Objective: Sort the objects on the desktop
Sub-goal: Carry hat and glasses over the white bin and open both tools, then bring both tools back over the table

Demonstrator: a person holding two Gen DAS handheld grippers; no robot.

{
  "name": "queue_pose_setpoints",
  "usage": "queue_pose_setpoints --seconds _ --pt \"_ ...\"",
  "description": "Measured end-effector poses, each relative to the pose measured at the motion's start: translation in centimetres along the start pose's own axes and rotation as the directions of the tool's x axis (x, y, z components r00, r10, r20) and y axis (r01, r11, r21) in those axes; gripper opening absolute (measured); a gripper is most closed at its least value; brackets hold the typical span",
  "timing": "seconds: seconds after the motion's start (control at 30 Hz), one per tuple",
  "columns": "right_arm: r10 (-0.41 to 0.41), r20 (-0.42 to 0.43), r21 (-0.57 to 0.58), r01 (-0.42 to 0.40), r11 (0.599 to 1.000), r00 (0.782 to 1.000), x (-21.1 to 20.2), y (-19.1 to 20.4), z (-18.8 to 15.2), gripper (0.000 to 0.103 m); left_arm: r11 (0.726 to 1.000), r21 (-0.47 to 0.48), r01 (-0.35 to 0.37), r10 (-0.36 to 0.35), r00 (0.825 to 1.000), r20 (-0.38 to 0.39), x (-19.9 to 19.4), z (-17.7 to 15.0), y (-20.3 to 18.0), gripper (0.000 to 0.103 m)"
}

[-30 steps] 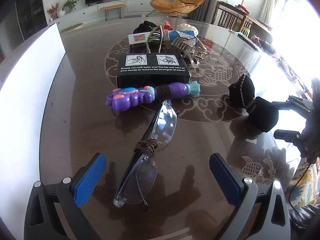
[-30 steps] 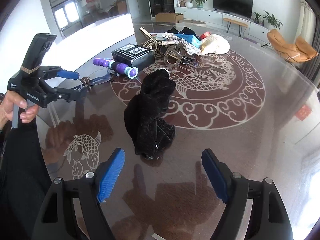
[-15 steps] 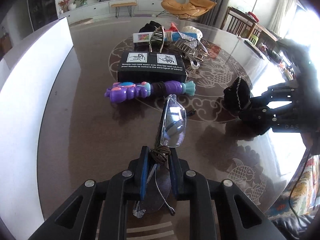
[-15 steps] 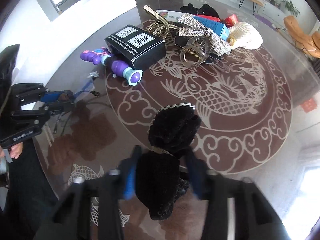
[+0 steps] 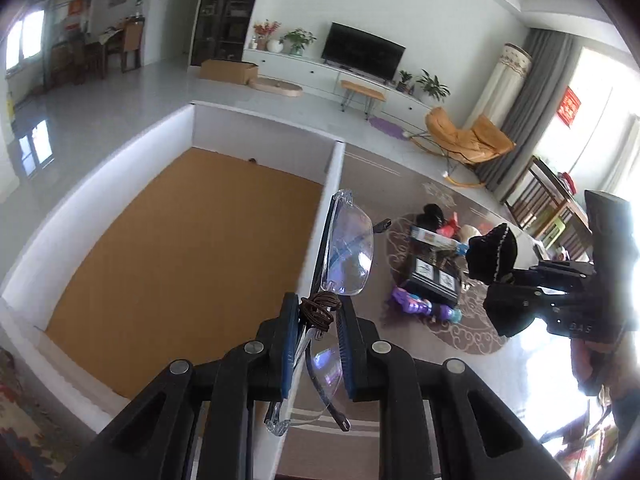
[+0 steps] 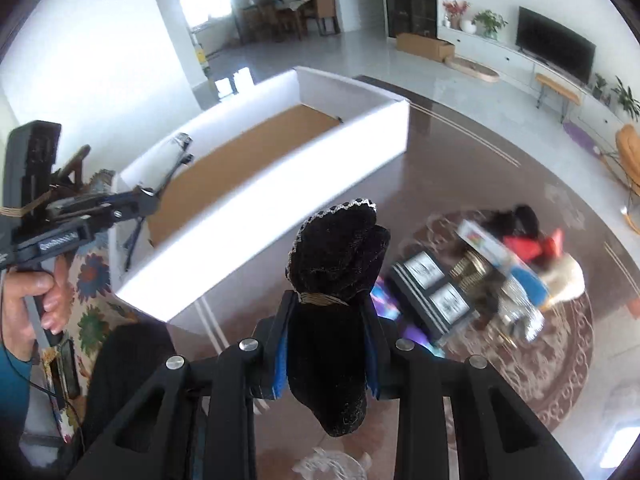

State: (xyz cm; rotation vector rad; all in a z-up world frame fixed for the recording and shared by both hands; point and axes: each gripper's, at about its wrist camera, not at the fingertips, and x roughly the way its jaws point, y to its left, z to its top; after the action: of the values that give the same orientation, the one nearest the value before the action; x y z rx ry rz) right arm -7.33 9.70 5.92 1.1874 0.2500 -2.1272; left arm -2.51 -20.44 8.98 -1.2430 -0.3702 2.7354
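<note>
Gripping glasses (image 5: 347, 240) L, black bow (image 6: 336, 280) R; box (image 5: 180, 264) floor shown L-view only.

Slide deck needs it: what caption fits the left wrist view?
Left gripper carries clear glasses above the white box's wall, while the right gripper holds a black velvet bow.

White walls, glossy pale tile floor (image 5: 120, 92). TV (image 5: 362, 57) on long white cabinet (image 5: 320, 76), upper centre. Orange lounge chair (image 5: 468, 140) right, grey curtain (image 5: 536, 92) by blown-out window. Dark shelving (image 5: 228, 8) upper left.
</note>
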Motion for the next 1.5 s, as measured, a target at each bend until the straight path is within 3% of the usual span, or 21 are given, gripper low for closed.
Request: queue_pose_setpoints --seconds 0.13,0.2,0.33,0.43,0.5,0.57,0.67,0.73,0.83,0.97,1.07,1.17,1.27,1.4,1.5 --pt "0.142 0.055 -0.051 -0.139 0.989 0.988 3.3 6.9 6.1 0.030 0.990 -0.078 -0.114 0.112 0.993 -0.027 0.7 0.8 5.7 0.019" --pt "0.168 0.055 -0.087 -0.163 0.983 0.984 6.1 9.8 8.4 0.030 0.983 -0.103 -0.153 0.148 0.988 -0.052 1.6 0.8 7.6 0.019" --pt "0.161 -0.016 -0.096 -0.161 0.982 0.987 12.5 13.1 10.3 0.030 0.969 -0.154 -0.191 0.176 0.978 -0.108 4.1 -0.1 10.2 0.019" --pt "0.182 -0.105 -0.058 -0.189 0.980 0.978 16.6 13.6 10.1 0.038 0.952 -0.181 -0.249 0.221 0.962 -0.162 5.5 -0.8 11.0 0.023" --pt "0.185 -0.123 -0.032 -0.190 0.981 0.975 17.9 13.5 9.9 0.053 0.945 -0.188 -0.267 0.236 0.956 -0.173 5.9 -1.3 11.0 0.044" --pt "0.191 -0.080 -0.015 -0.193 0.981 0.978 17.5 12.8 9.5 0.057 0.938 -0.188 -0.293 0.270 0.953 -0.140 5.5 -1.7 10.8 0.060" --pt "0.195 0.025 -0.012 -0.194 0.981 0.981 14.5 11.2 8.7 0.074 0.940 -0.181 -0.290 0.282 0.957 -0.069 4.0 -2.1 9.7 0.062" --pt "0.166 0.114 -0.025 -0.164 0.986 0.980 11.6 9.2 7.2 0.084 0.954 -0.178 -0.240 0.238 0.971 -0.033 3.0 -2.2 8.0 0.062" --pt "0.087 0.202 -0.038 -0.081 0.996 0.976 7.1 5.8 3.5 0.096 0.986 -0.118 -0.118 0.119 0.993 0.003 2.0 -2.1 3.1 0.063" --pt "-0.083 0.240 0.019 0.081 0.997 0.967 3.4 -0.5 -3.9 0.097 0.999 0.034 0.035 -0.036 0.999 0.021 2.2 -4.4 -5.8 0.098" --pt "-0.257 0.209 0.108 0.239 0.965 0.943 1.4 -5.7 -10.3 0.097 0.990 0.109 0.086 -0.083 0.996 -0.032 4.8 -7.3 -10.9 0.099" --pt "-0.388 0.125 0.205 0.359 0.911 0.913 0.1 -10.2 -16.2 0.097 0.989 0.134 0.057 -0.039 0.991 -0.129 10.0 -9.6 -13.7 0.099" --pt "-0.448 0.051 0.290 0.416 0.862 0.892 -0.9 -13.4 -21.2 0.097 0.992 0.126 0.003 0.021 0.982 -0.187 14.2 -11.0 -14.9 0.099" --pt "-0.445 -0.019 0.337 0.425 0.840 0.895 -0.4 -14.6 -24.8 0.097 0.991 0.125 -0.038 0.058 0.985 -0.161 16.8 -11.4 -15.8 0.099" --pt "-0.451 0.001 0.334 0.425 0.841 0.893 -0.2 -14.2 -24.2 0.098 0.981 0.171 -0.093 0.114 0.987 -0.115 17.7 -11.7 -16.5 0.099"
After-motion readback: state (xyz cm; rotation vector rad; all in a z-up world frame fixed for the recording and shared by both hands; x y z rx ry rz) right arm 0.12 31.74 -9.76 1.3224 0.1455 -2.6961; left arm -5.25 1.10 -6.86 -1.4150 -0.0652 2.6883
